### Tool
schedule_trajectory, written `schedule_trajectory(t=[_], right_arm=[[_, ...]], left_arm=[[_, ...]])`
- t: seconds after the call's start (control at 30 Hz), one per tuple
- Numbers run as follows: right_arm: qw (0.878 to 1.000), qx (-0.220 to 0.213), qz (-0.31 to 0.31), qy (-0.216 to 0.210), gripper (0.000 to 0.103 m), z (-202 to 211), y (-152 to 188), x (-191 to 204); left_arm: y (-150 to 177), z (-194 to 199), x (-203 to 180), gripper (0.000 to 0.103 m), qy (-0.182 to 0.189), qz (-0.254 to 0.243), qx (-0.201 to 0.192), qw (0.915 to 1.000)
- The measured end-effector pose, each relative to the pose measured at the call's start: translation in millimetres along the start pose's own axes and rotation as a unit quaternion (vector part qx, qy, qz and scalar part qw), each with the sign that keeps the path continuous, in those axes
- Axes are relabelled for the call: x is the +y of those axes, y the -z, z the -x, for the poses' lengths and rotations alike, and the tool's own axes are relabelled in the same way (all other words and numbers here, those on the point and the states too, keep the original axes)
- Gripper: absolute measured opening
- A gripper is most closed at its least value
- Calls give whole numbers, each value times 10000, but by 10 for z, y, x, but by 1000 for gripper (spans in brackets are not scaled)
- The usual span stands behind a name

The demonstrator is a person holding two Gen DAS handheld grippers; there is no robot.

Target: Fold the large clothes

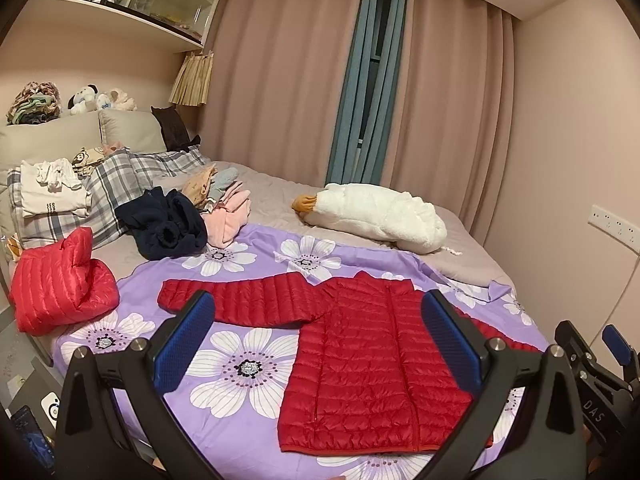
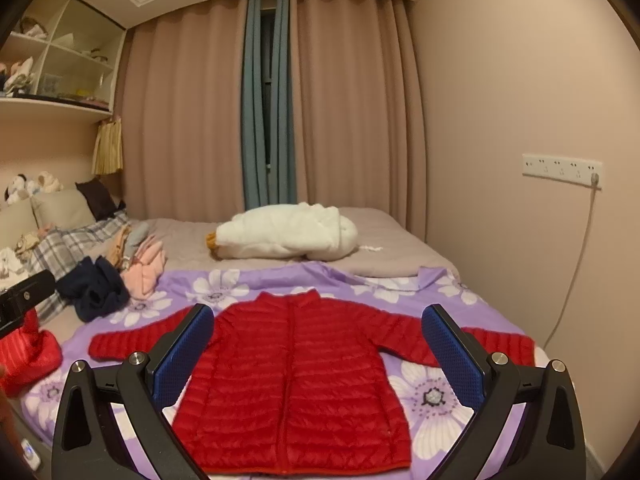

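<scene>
A red quilted down jacket (image 1: 372, 364) lies flat, front up and zipped, on a purple flowered sheet (image 1: 240, 364), both sleeves spread out sideways. It also shows in the right wrist view (image 2: 296, 384), on the same sheet (image 2: 432, 396). My left gripper (image 1: 316, 344) is open and empty, held above the jacket's left side. My right gripper (image 2: 318, 352) is open and empty, held above the jacket's middle; part of it shows at the right edge of the left wrist view (image 1: 592, 368).
A second red down jacket (image 1: 60, 280) lies crumpled at the left. A navy garment (image 1: 168, 226) and pink clothes (image 1: 228, 216) lie behind the sheet. A white plush goose (image 1: 372, 216) lies near the far wall. Plaid pillows (image 1: 112, 188) hold folded clothes.
</scene>
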State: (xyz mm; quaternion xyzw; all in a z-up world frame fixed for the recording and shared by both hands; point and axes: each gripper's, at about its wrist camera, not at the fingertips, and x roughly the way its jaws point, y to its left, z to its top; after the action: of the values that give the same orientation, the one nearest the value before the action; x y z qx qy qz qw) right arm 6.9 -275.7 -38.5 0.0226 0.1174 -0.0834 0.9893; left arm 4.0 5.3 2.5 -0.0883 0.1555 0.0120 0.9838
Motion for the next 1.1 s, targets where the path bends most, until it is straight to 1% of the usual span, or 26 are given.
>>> schedule_trajectory(t=[0.3,1.1], right_arm=[[10000,28,-14,-6,103,61,29,11],[10000,37,-26,8,103,112,14,-21]], left_arm=[[16,40,-6,103,76,-37,32,10000],[38,68,57,103,35,46,38,10000]])
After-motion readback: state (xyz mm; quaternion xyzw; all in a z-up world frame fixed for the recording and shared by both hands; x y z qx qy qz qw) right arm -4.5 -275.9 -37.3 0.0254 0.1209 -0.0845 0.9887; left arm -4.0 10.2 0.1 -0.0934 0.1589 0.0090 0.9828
